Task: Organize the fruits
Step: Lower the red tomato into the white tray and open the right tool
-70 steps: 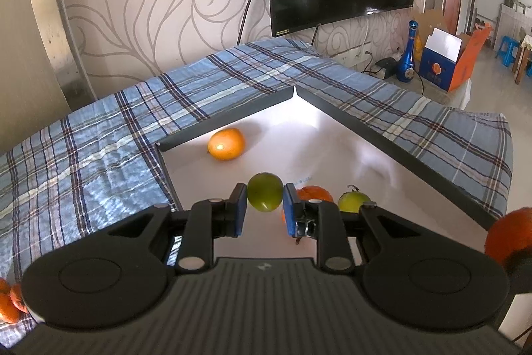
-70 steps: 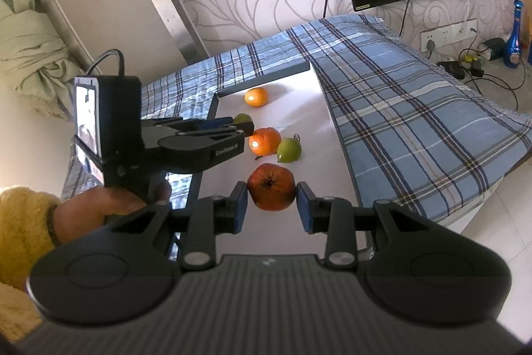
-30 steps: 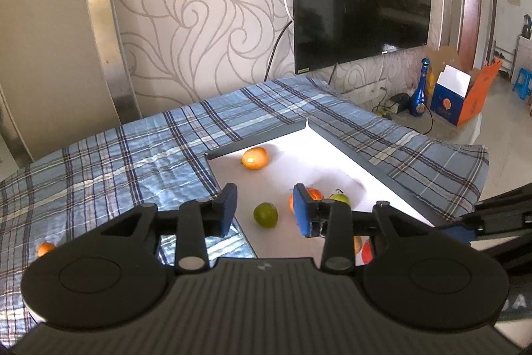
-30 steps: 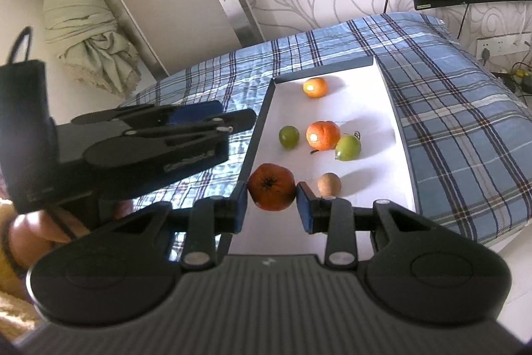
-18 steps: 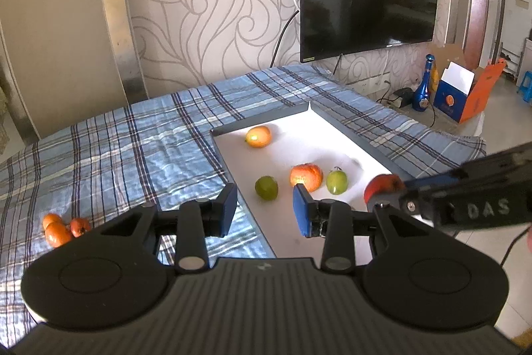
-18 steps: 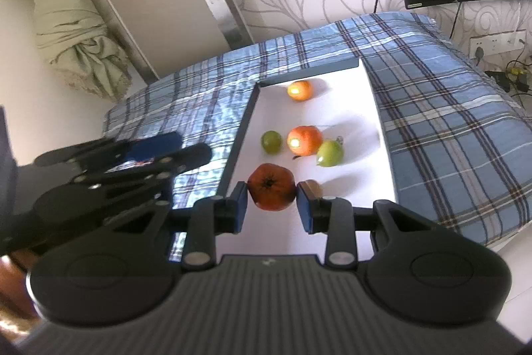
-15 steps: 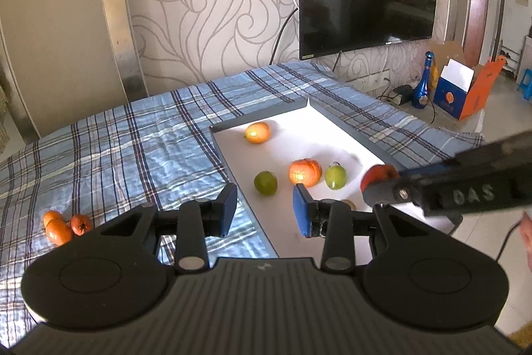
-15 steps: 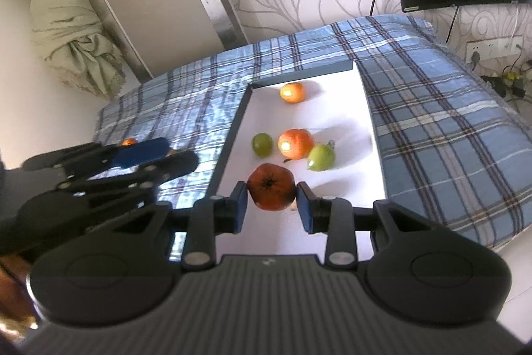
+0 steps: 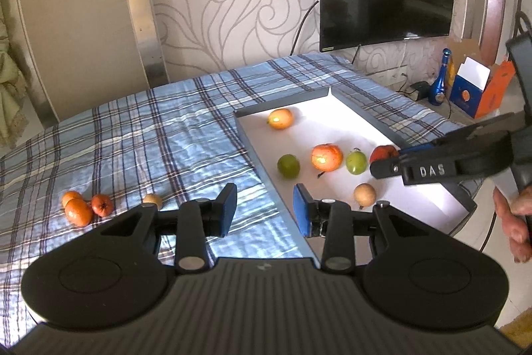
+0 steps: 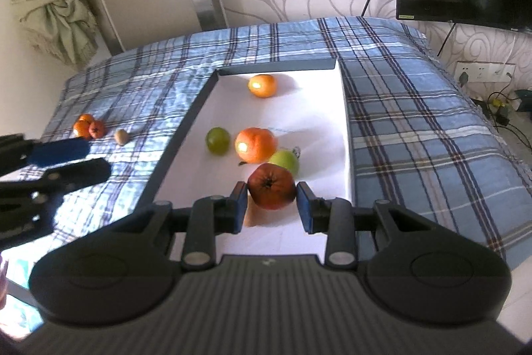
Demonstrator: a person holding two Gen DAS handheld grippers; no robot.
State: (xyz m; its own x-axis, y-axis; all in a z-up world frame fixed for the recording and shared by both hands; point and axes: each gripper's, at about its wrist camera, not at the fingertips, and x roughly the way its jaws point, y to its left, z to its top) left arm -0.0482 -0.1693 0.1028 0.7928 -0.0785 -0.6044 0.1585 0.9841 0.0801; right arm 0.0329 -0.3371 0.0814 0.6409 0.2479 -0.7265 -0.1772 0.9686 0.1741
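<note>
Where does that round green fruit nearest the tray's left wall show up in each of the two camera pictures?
Left wrist view: the green fruit lies right of centre, on the white tray, left of the big orange fruit.
Right wrist view: the green fruit lies left of centre, by the tray's left wall.
Shared landmark: the big orange fruit just to its right.

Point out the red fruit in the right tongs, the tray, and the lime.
red fruit [image 10: 272, 191], right wrist view, front face.
tray [image 10: 276, 67], right wrist view, far rim.
lime [image 9: 288, 165], left wrist view, centre.
</note>
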